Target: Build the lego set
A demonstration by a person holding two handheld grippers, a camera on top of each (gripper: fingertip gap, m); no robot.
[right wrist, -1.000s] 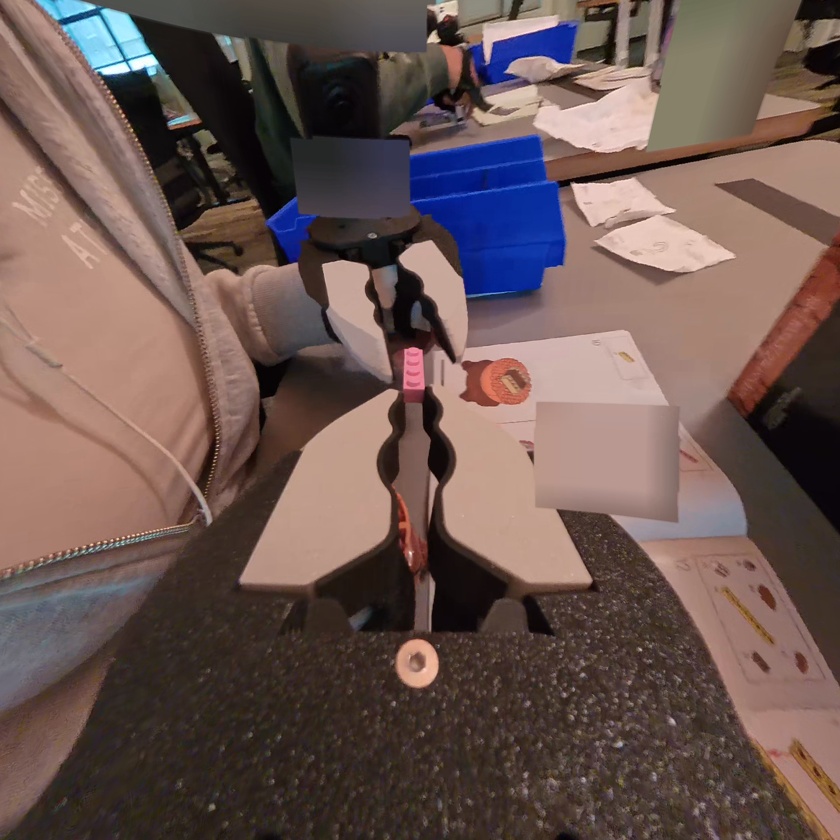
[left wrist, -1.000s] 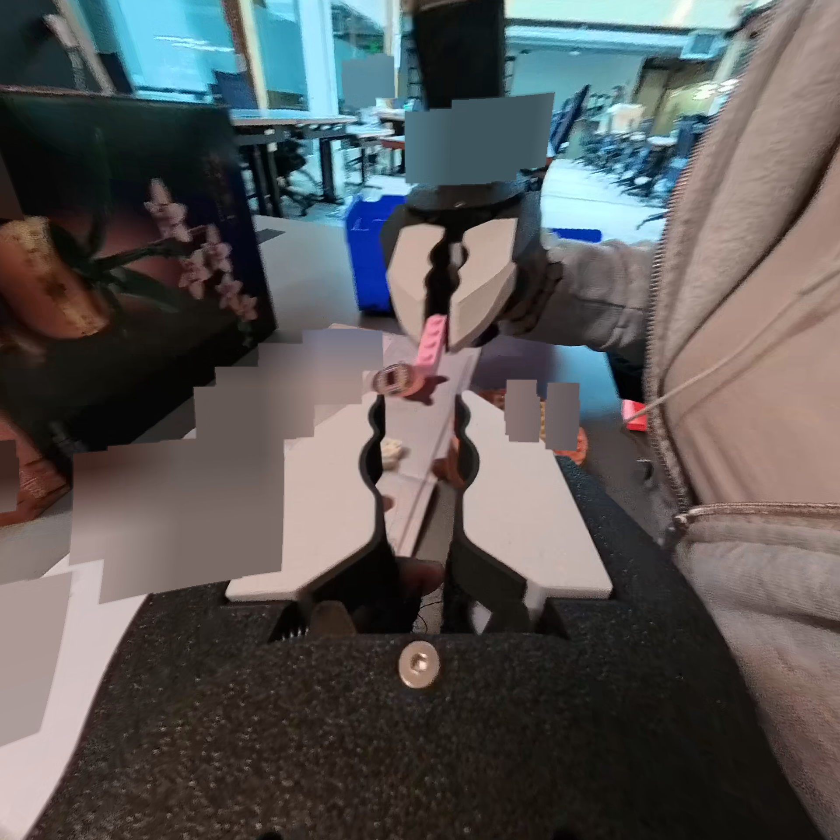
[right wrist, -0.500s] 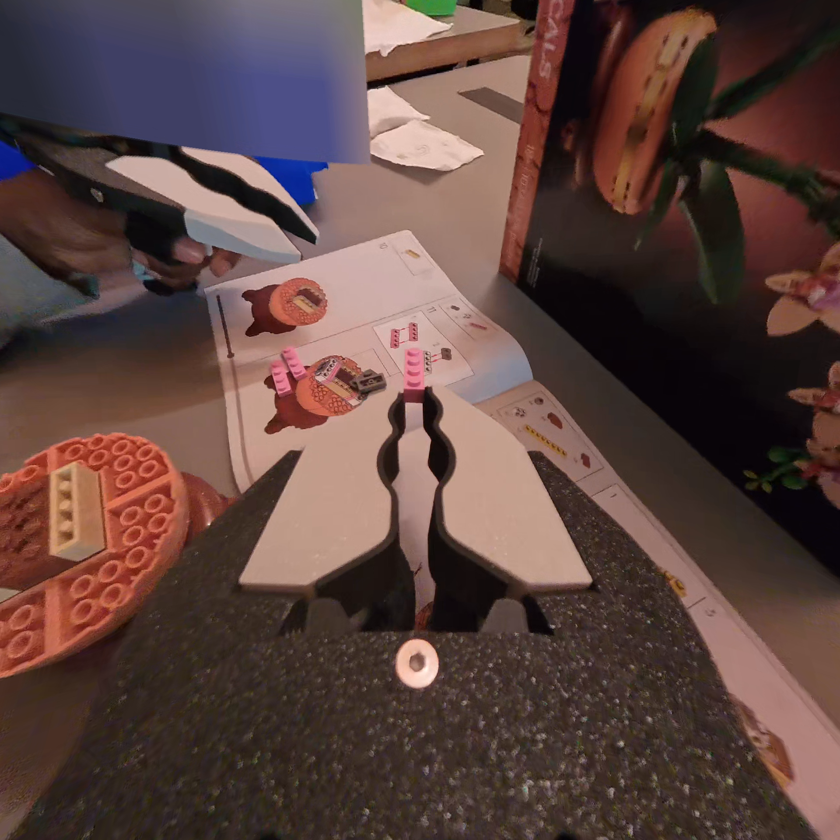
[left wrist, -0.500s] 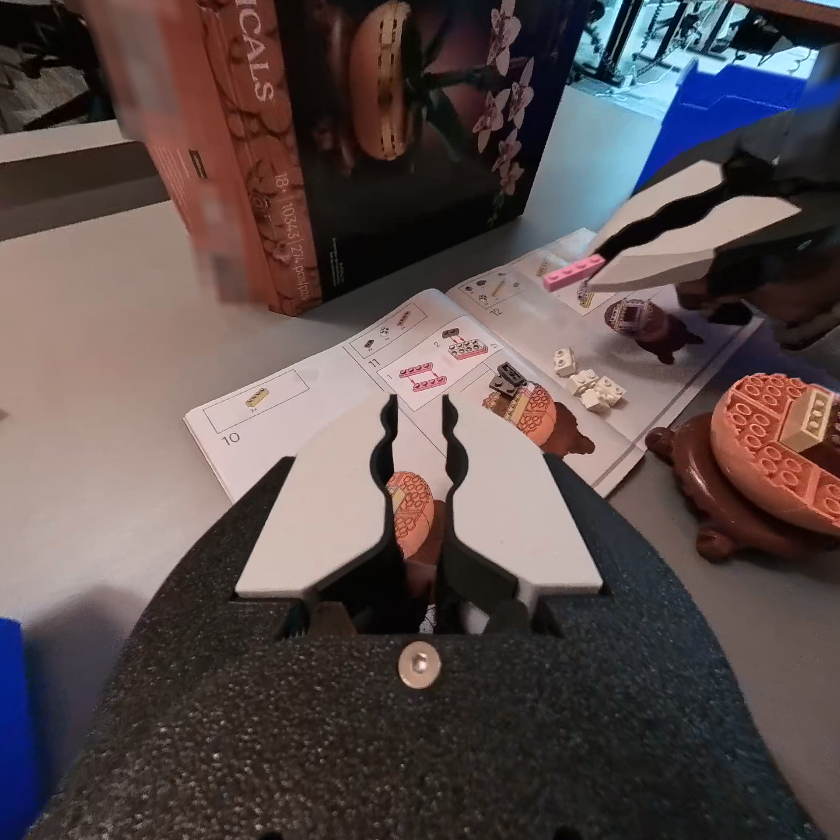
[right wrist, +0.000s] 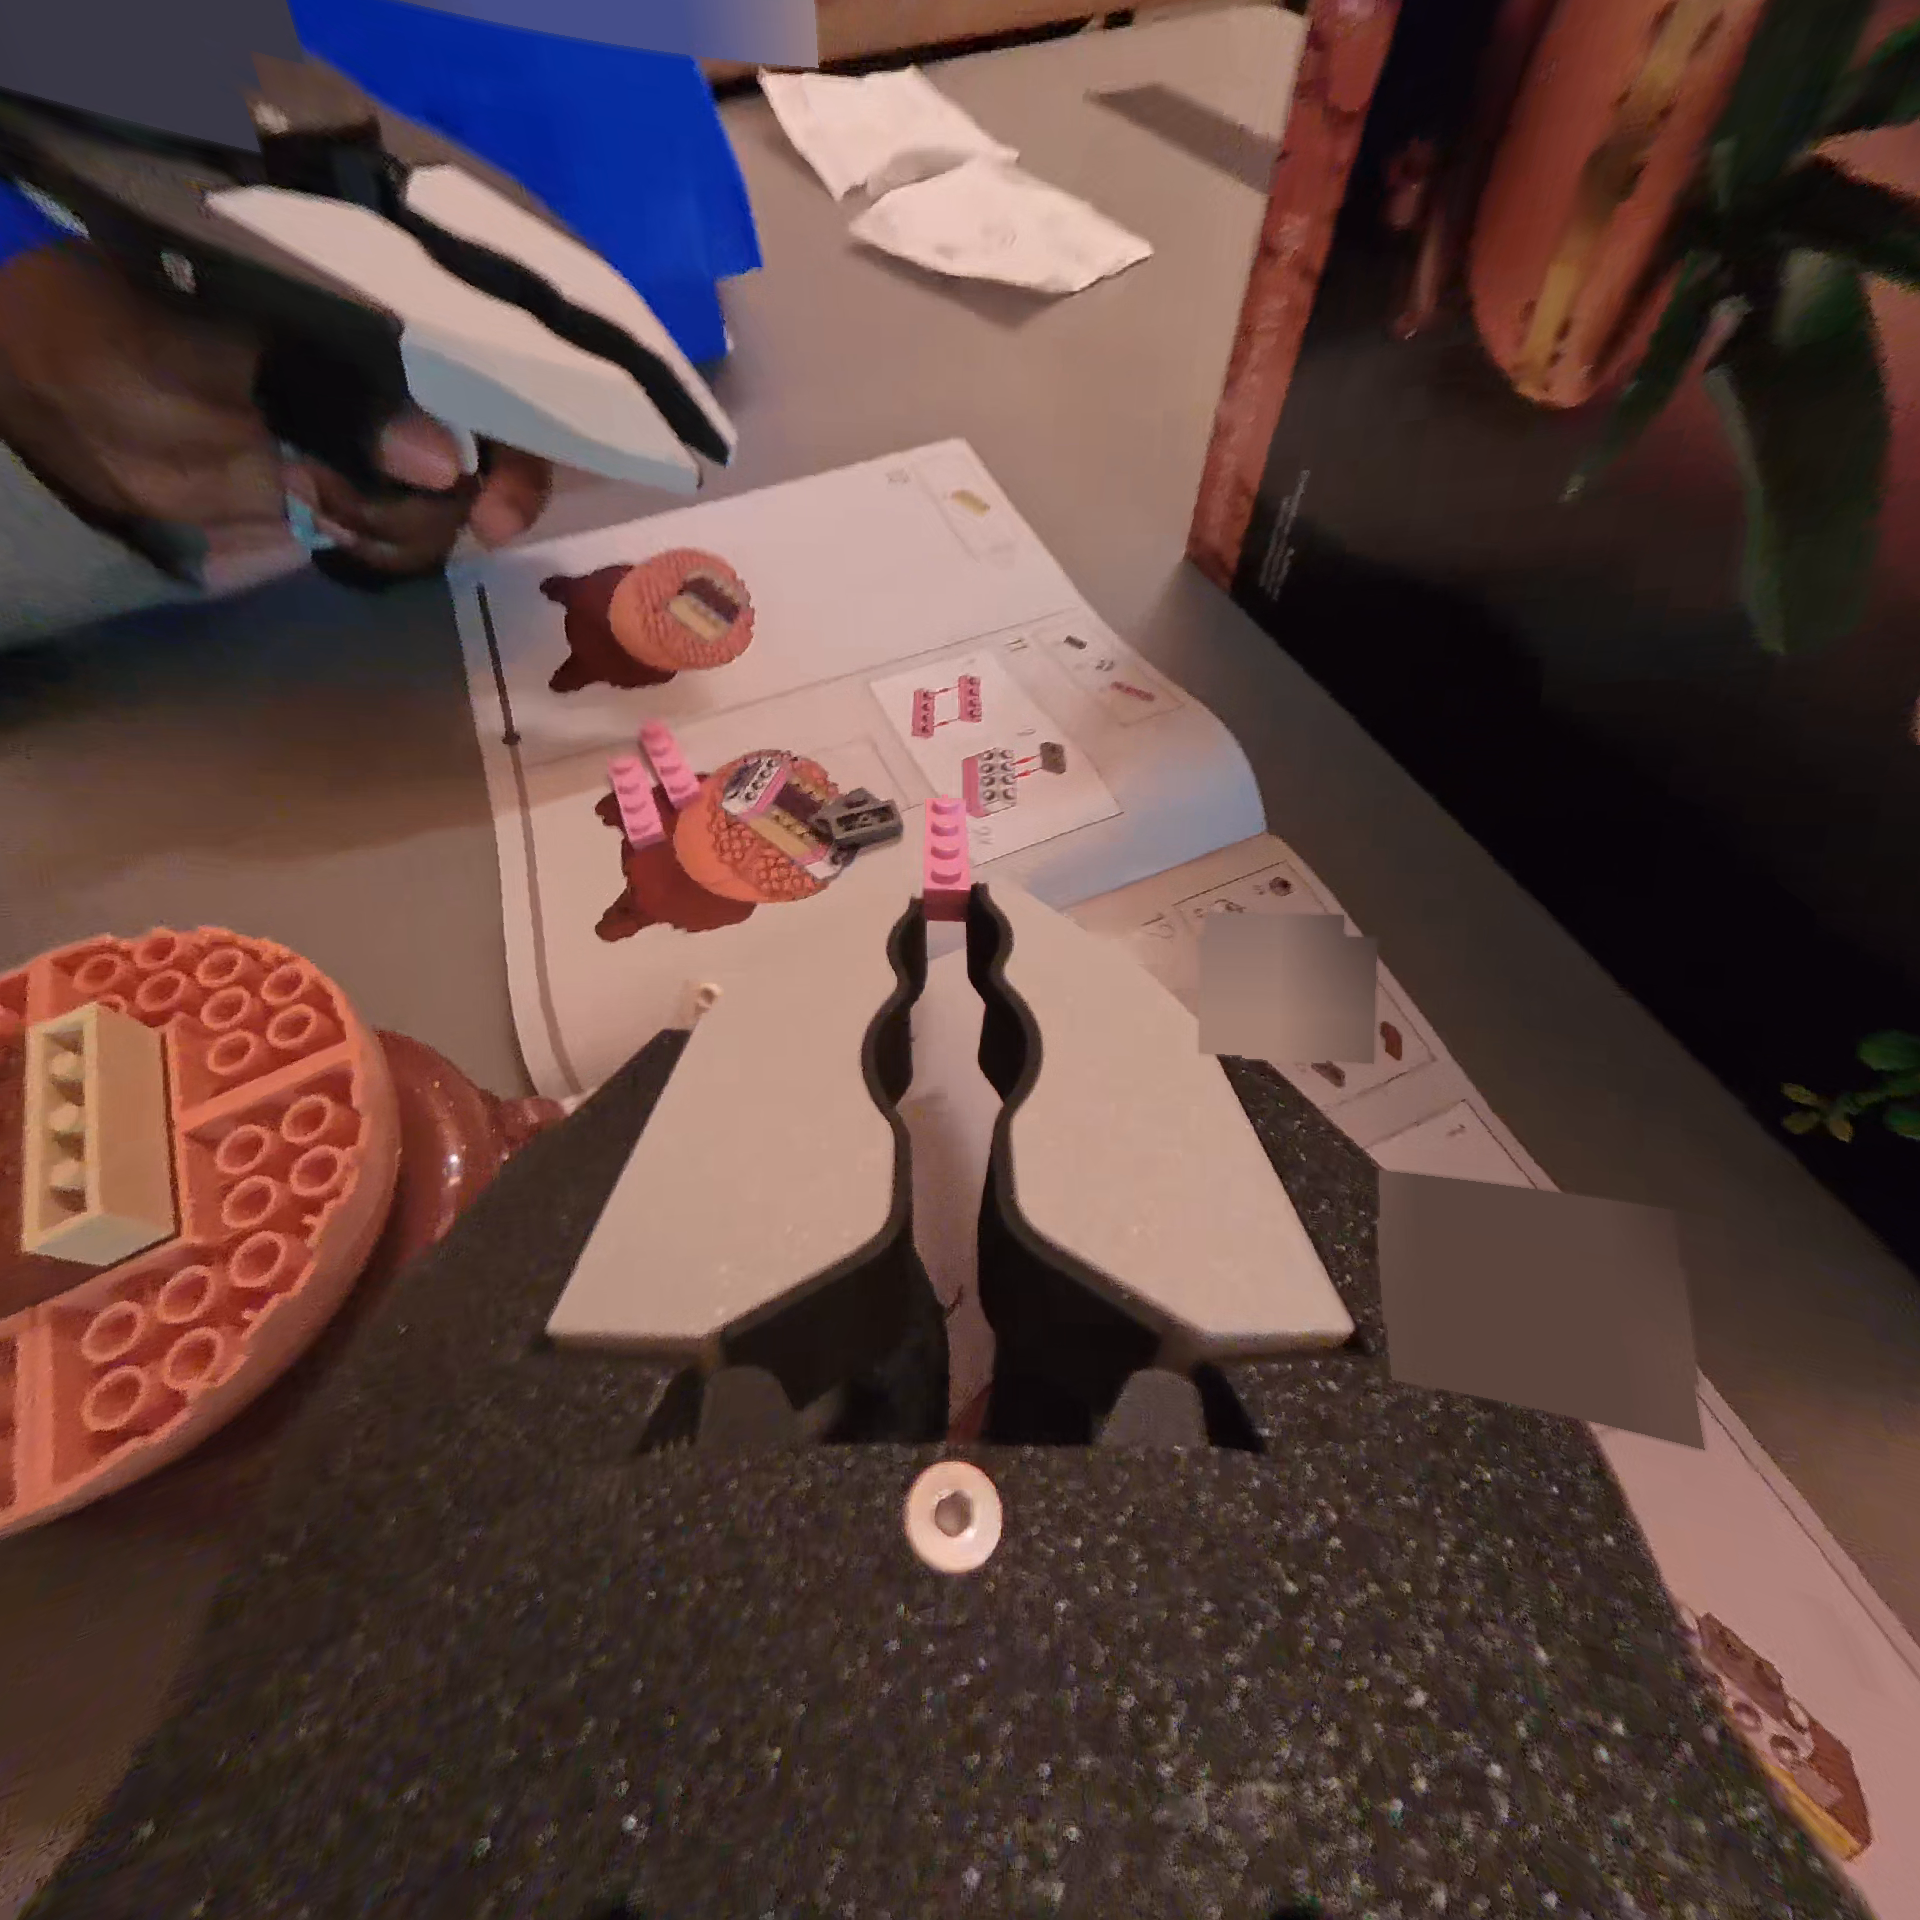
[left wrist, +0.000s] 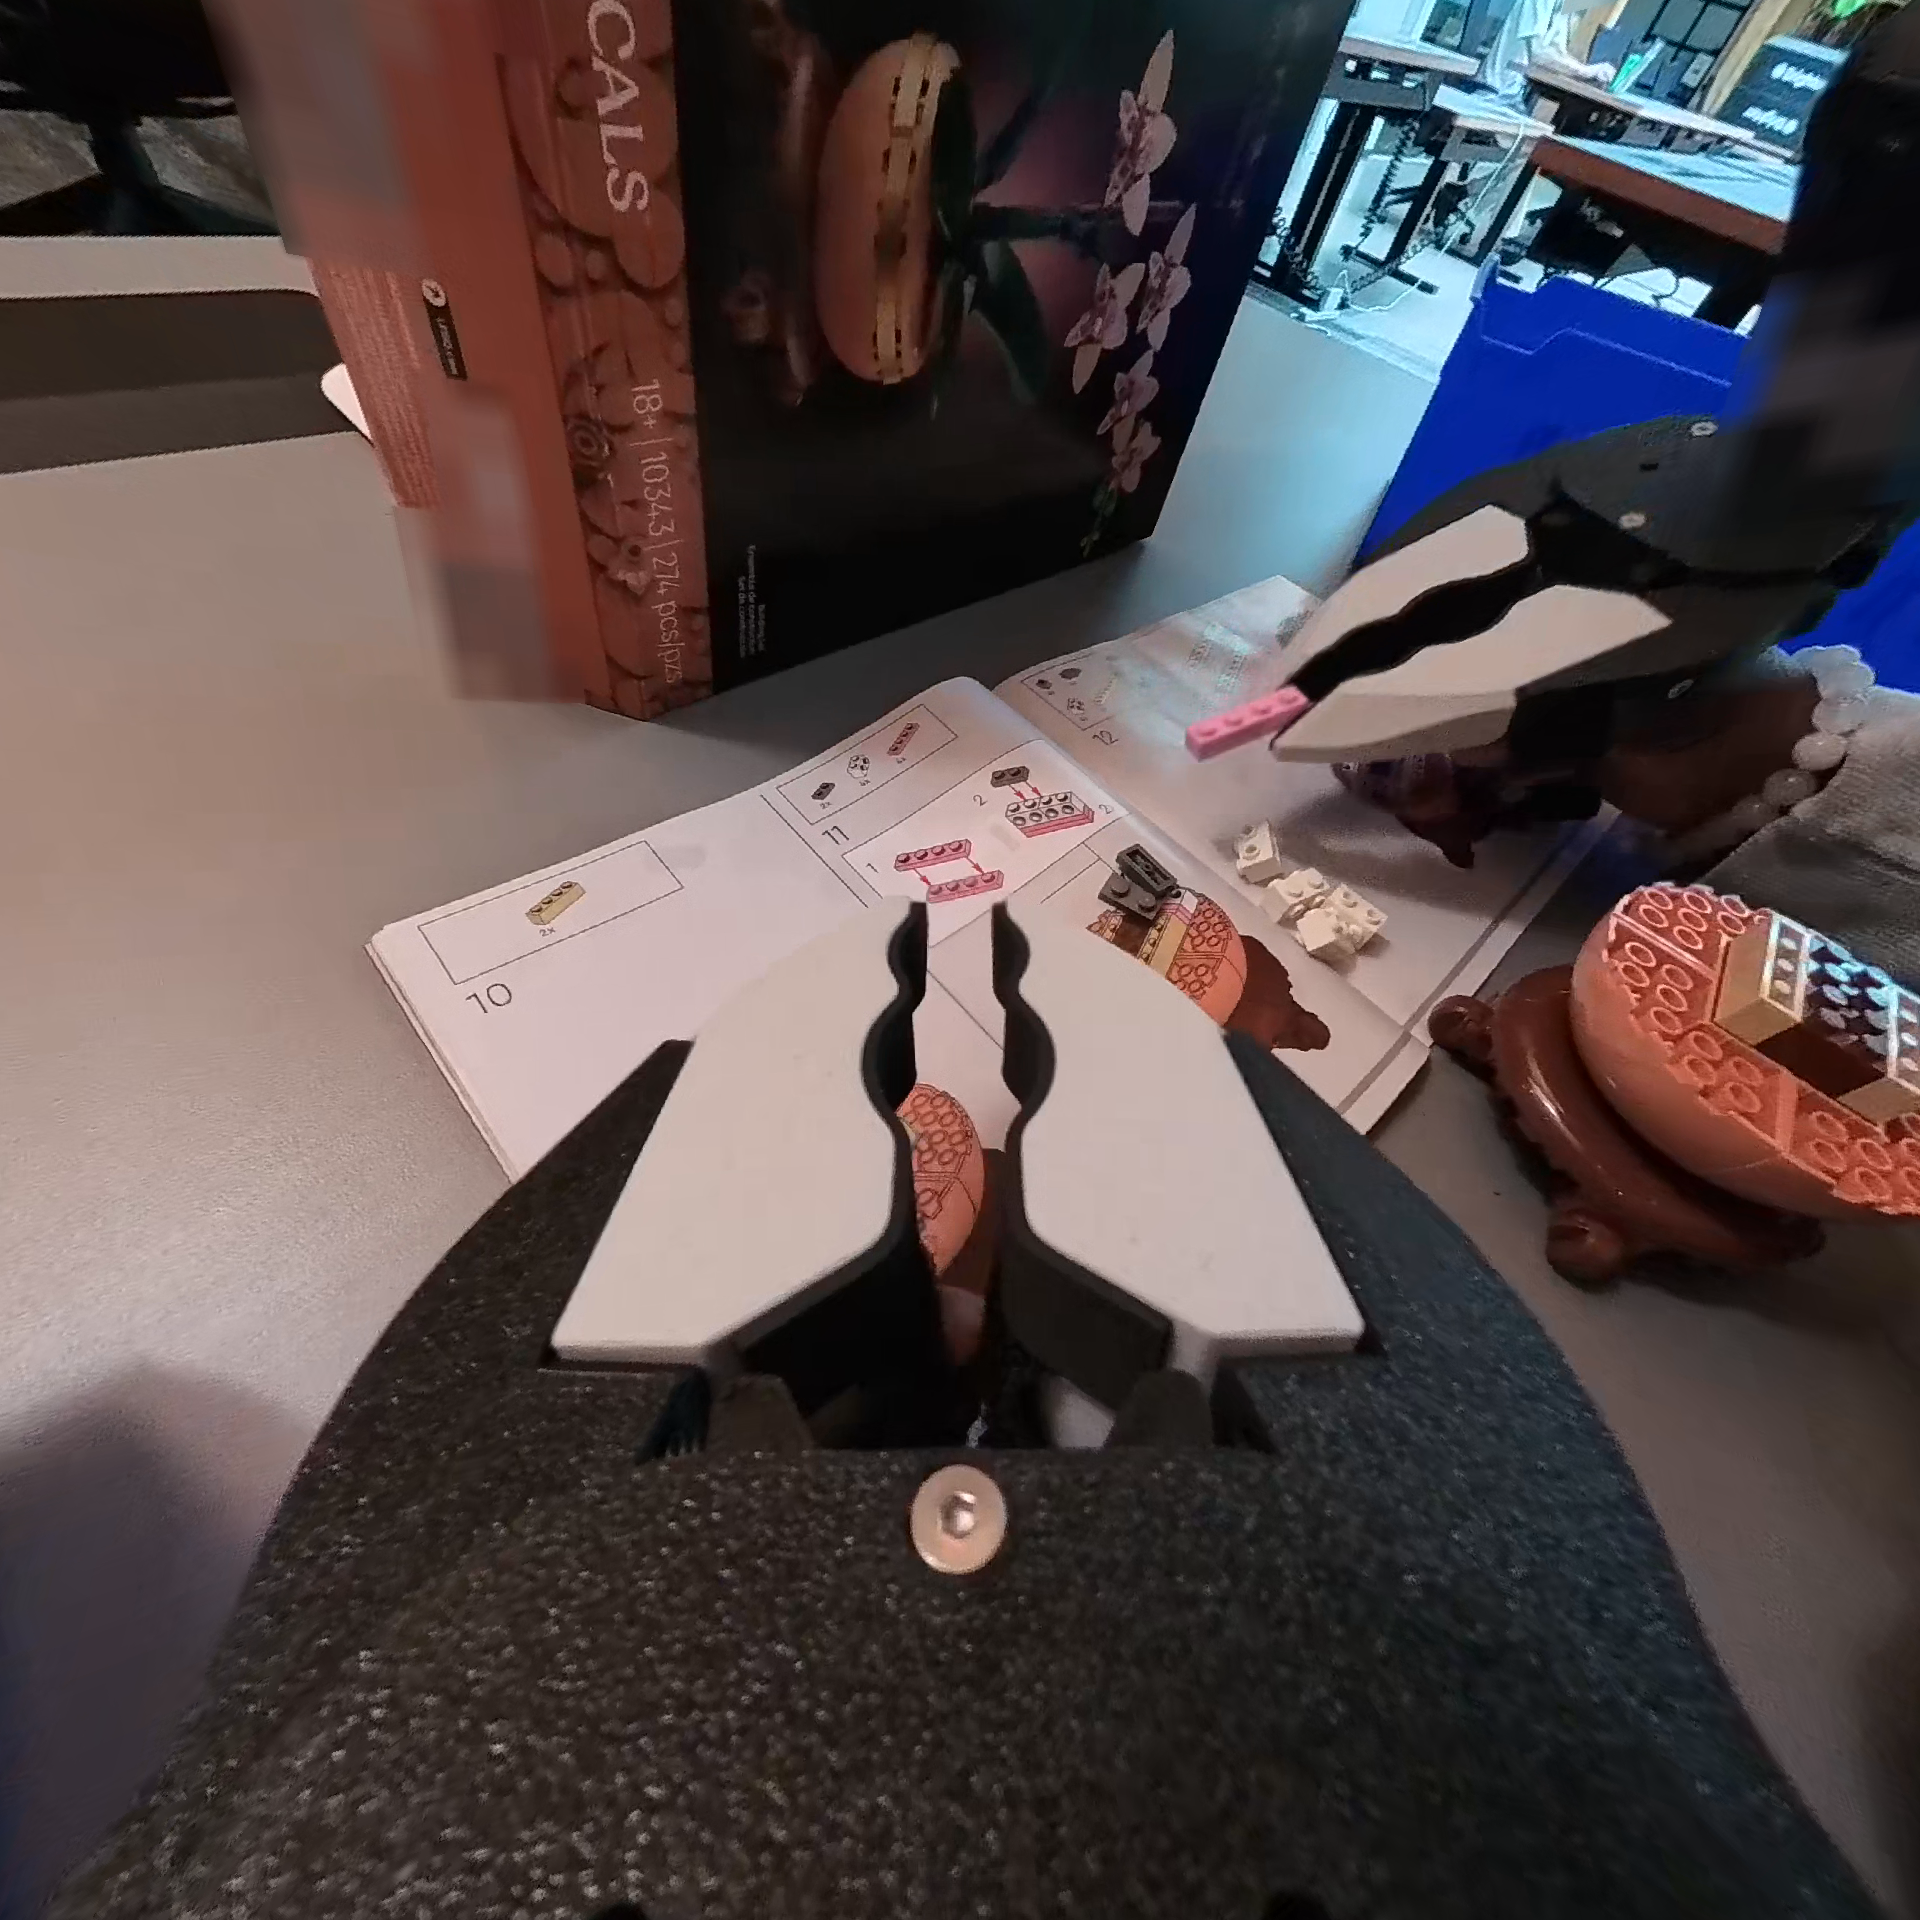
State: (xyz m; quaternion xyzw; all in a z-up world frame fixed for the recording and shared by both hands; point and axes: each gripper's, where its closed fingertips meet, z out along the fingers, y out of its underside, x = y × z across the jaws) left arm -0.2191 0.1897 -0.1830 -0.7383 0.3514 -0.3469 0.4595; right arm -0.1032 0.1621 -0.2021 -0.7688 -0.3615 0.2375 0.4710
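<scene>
My right gripper [right wrist: 945,916] is shut on the end of a pink brick [right wrist: 948,857] and holds it above the open instruction booklet [right wrist: 831,582]. It also shows in the left wrist view [left wrist: 1288,717] with the brick [left wrist: 1242,722] sticking out. My left gripper [left wrist: 956,914] is empty, its jaws a narrow gap apart, low over the booklet [left wrist: 623,935]. It shows in the right wrist view [right wrist: 707,457] too. The round salmon and brown model [left wrist: 1714,1049] stands beside the booklet's near corner, with a tan brick [right wrist: 94,1132] on top.
Loose on the booklet are small white pieces [left wrist: 1309,904], a dark grey piece [left wrist: 1138,878] and two pink bricks [right wrist: 649,795]. The set's box [left wrist: 883,312] stands upright behind the booklet. A blue bin [left wrist: 1558,384] and crumpled papers [right wrist: 966,197] lie farther off. My hands' fingertips stand some 12 centimeters from each other.
A second ago both grippers met tip to tip at the pink brick in the air. They have since swung down over the booklet and apart. The brick stayed in the right gripper.
</scene>
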